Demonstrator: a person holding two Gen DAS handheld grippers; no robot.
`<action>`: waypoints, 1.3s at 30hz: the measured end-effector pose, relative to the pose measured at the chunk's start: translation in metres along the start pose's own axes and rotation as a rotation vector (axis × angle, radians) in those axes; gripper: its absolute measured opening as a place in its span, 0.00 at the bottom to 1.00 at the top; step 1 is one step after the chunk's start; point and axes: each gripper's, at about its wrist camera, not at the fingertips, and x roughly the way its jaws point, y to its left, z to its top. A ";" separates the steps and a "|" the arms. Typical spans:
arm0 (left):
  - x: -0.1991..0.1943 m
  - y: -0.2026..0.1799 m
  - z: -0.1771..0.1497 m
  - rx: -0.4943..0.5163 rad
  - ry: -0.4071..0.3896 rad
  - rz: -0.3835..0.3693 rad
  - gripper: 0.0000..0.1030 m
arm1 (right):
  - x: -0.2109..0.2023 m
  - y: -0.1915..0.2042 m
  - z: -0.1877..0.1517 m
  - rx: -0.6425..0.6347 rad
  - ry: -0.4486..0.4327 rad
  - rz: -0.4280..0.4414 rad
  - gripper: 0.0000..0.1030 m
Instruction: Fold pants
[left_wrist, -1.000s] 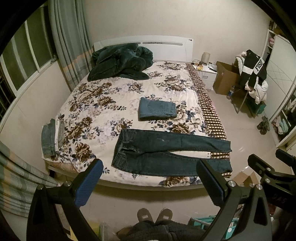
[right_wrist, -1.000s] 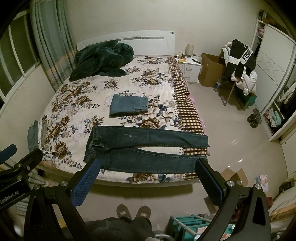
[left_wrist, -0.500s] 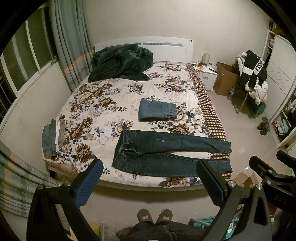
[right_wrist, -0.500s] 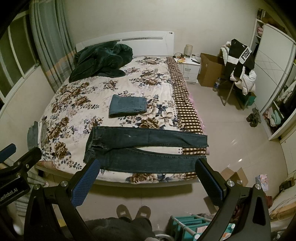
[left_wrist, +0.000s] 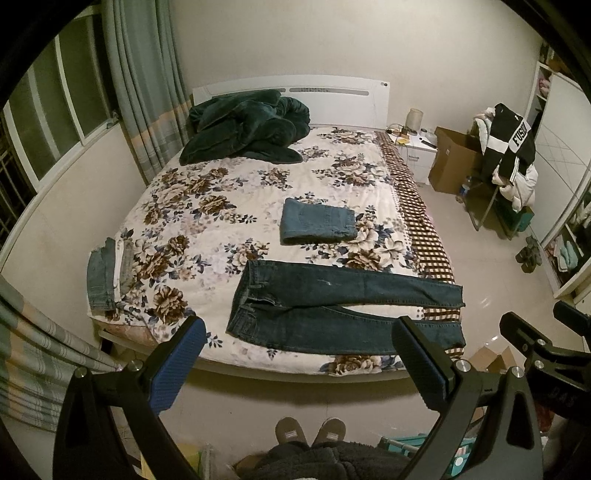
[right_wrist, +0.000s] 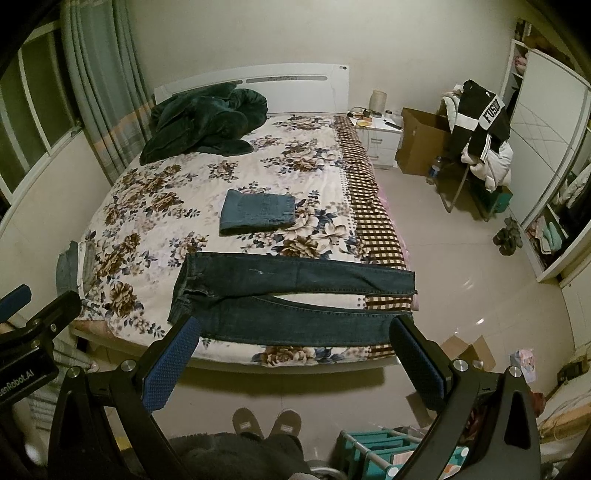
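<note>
Dark blue jeans lie flat across the near end of the floral bed, waistband to the left, legs spread slightly apart and reaching the right edge; they also show in the right wrist view. My left gripper is open and empty, held above the floor short of the bed's near edge. My right gripper is open and empty at about the same distance. Each gripper shows at the edge of the other's view.
A folded lighter denim piece lies mid-bed. More denim hangs at the bed's left corner. A dark green blanket is heaped by the headboard. A nightstand, cardboard box, and clothes-laden chair stand to the right. My slippers are on the floor.
Both views have shifted very slightly, with the bed sitting a touch lower in frame. Both grippers remain open. Nothing on the bed has moved.
</note>
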 end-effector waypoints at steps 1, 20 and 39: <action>-0.002 0.000 0.004 0.000 0.000 0.001 1.00 | 0.002 0.000 -0.002 0.002 -0.001 -0.002 1.00; -0.001 0.014 0.013 -0.024 -0.039 0.037 1.00 | -0.001 -0.001 -0.002 -0.001 0.005 0.002 1.00; 0.207 -0.010 0.056 -0.030 0.026 0.144 1.00 | 0.250 -0.061 0.080 0.099 0.060 -0.105 1.00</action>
